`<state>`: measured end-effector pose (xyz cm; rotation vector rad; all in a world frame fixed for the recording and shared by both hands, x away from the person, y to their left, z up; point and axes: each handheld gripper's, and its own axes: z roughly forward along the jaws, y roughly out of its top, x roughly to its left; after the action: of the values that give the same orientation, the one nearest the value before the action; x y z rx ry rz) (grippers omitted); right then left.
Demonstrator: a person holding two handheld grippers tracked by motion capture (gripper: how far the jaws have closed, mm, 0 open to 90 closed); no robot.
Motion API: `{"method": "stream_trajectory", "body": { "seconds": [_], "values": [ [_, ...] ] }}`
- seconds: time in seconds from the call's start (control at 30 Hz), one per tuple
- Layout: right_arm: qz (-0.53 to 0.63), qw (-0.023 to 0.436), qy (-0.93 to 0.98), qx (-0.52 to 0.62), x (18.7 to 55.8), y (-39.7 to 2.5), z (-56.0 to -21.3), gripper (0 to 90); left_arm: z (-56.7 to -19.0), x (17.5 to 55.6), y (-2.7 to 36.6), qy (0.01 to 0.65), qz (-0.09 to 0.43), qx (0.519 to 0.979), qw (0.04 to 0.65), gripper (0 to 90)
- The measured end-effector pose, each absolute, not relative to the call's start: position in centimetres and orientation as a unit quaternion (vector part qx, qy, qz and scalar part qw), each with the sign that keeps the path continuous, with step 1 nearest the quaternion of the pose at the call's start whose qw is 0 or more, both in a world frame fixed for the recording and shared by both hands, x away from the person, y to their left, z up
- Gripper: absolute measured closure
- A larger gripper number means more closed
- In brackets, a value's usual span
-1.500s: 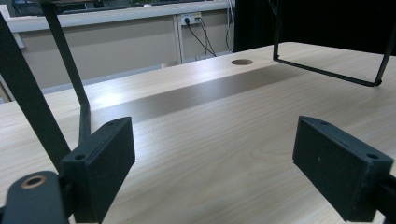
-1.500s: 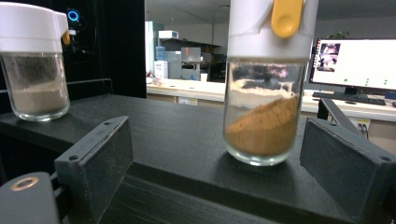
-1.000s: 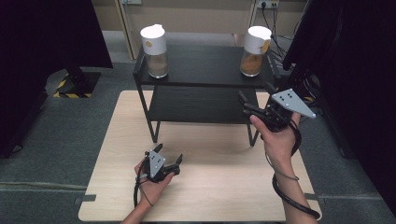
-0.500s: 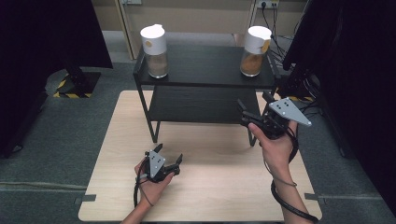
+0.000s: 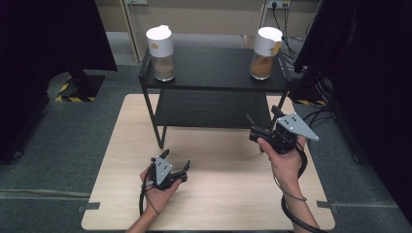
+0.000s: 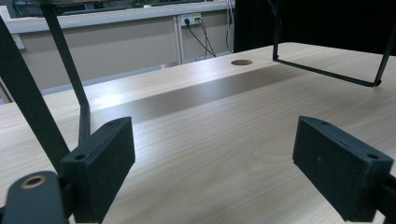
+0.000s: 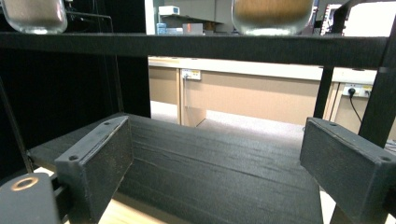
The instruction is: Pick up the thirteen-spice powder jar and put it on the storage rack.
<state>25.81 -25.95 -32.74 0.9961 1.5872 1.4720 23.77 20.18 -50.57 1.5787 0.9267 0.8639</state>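
Jars, two glass ones with white lids, stand upper centre on the black slatted shelf (image 5: 214, 73): left jar (image 5: 162, 53), right jar (image 5: 265, 53). Right hand-held gripper (image 5: 262, 124) gapes empty beside the shelf; left hand-held gripper (image 5: 176, 162) open over the pale wood bench (image 5: 233, 194).

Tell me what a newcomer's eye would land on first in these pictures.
First, the two white-lidded jars on the top shelf of the black rack: the left jar at its left end, the right jar at its right end. Next, the two open grippers over the wooden table: the right gripper raised near the rack's lower shelf, the left gripper low at the table's front.
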Motion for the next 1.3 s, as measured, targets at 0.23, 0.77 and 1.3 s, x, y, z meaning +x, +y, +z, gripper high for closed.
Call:
{"method": "stream_trajectory", "body": {
  "seconds": [0.23,0.77,1.3],
  "values": [
    [0.569,0.364,0.623,0.393,25.7,-26.0,-33.7,10.0,-50.6,23.8,20.2,0.388,0.361,0.661,0.531,12.7],
    [0.561,0.354,0.631,0.402,25.4,-26.1,-35.9,10.0,-50.6,23.8,20.2,0.388,0.362,0.661,0.531,12.7],
    [0.552,0.341,0.638,0.415,24.9,-26.7,-38.2,10.0,-50.6,23.8,20.2,0.387,0.362,0.661,0.531,12.7]
  ]
}}
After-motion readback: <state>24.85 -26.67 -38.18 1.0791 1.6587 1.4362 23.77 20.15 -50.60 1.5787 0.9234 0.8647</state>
